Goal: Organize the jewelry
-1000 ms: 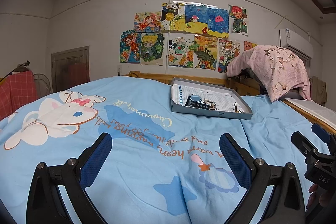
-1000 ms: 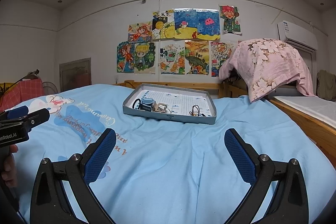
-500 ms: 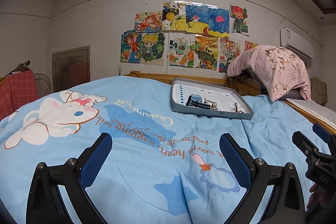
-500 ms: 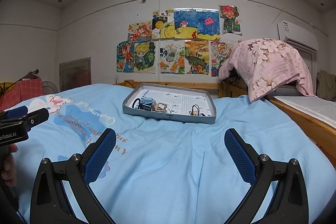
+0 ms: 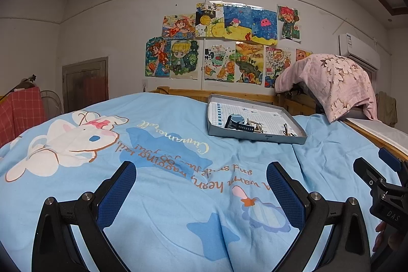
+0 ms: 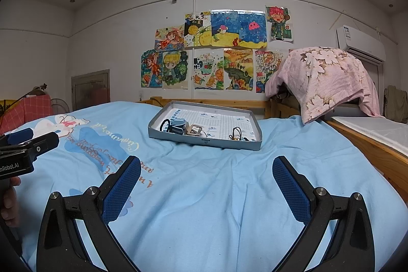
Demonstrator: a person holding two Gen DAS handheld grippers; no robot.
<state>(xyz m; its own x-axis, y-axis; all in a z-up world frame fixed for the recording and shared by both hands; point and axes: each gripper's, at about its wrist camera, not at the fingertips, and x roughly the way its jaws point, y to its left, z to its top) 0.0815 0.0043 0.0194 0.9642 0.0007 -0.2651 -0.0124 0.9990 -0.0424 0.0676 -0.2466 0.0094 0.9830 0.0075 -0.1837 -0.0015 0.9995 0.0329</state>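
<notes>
Jewelry tray (image 6: pixel 204 142) well ahead of right gripper (image 6: pixel 206 180), apart.

I see my right gripper (image 6: pixel 206 185) with jaws spread wide, holding nothing, above the blue bed cover (image 6: pixel 229 195) | grey tray (image 6: pixel 204 142) lies well ahead on the cover | inside: a blue watch (image 6: pixel 177 125), a pale small item (image 6: pixel 193 130), a dark loop (image 6: pixel 236 133) | left gripper (image 6: pixel 28 147) at left edge, its jaws I cannot judge.

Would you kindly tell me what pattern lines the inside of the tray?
A white grid of fine blue lines lines the tray, clearest in the right wrist view.
</notes>
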